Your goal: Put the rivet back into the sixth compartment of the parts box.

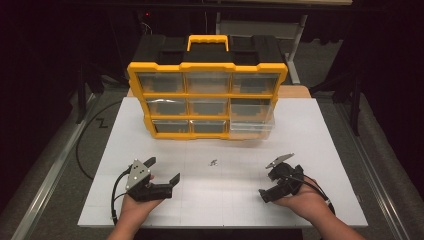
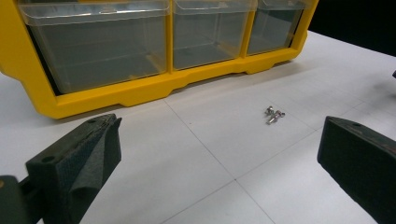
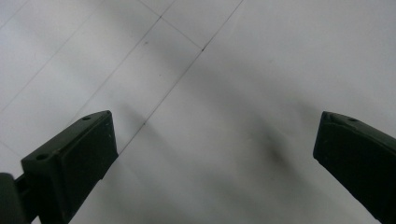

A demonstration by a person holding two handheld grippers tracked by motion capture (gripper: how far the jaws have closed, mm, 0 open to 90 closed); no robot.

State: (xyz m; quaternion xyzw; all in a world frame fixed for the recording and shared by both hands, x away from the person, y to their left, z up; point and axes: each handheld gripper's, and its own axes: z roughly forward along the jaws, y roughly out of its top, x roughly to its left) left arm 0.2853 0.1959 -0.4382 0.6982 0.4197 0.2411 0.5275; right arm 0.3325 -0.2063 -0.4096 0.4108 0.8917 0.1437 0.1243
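Left gripper [image 1: 161, 171]: we hold it low over the white table [image 1: 320, 200] with its jaws spread wide and nothing between them; its own view confirms bare table between the two black pads.
Right gripper [image 1: 276, 186]: also wide open and empty, held close above the table and tipped downward; in its own view we see plain white surface with faint grid lines between the jaws.
Small metal screws [image 2: 274, 115]: a little cluster lying loose on the table, ahead of the left gripper and a bit to its right in the left gripper view; in the high view the cluster [image 1: 213, 162] sits between the two grippers and slightly beyond them, apart from both.
Yellow drawer organiser [image 1: 207, 97]: stands farther out past the screws, with clear drawers in rows; the lower right drawer [image 1: 251, 128] appears pulled out a little.
Step in hand: we judge this as the approach, before any pick; neither gripper touches the screws yet.
Next move: one gripper likely needs to travel forward to the screws, lower around them and close carefully, since the pieces are tiny and could slip from the pads.
View differences: the left gripper view shows the screws as separate shiny pieces and the bottom drawers up close; the high view shows both hands, the whole organiser and its handle [image 1: 207, 42].
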